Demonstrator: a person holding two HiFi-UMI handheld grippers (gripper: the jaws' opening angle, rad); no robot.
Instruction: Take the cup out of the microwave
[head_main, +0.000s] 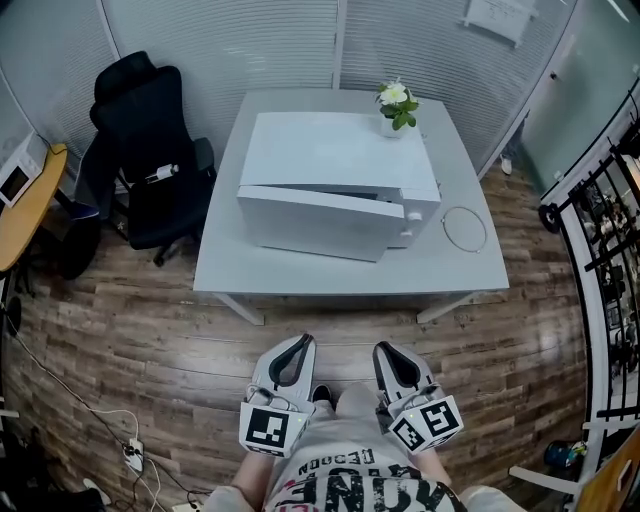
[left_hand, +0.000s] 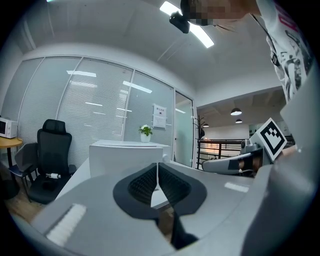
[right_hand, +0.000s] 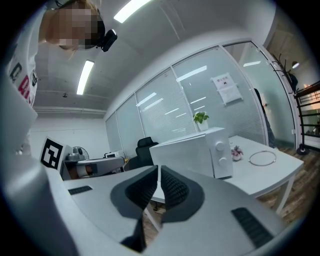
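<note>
Approach step, nothing handled yet. My left gripper (head_main: 298, 345) and right gripper (head_main: 388, 352) hung well short of the microwave (head_main: 340, 165), each with its ribbed black pads pressed together on nothing. Cup not seen; presumably inside that boxy, matte white microwave, behind its door (head_main: 320, 222), which looked a crack ajar. Next, I judged: close in, swing the door wide. Smooth grey table (head_main: 470, 270) beneath it.
</note>
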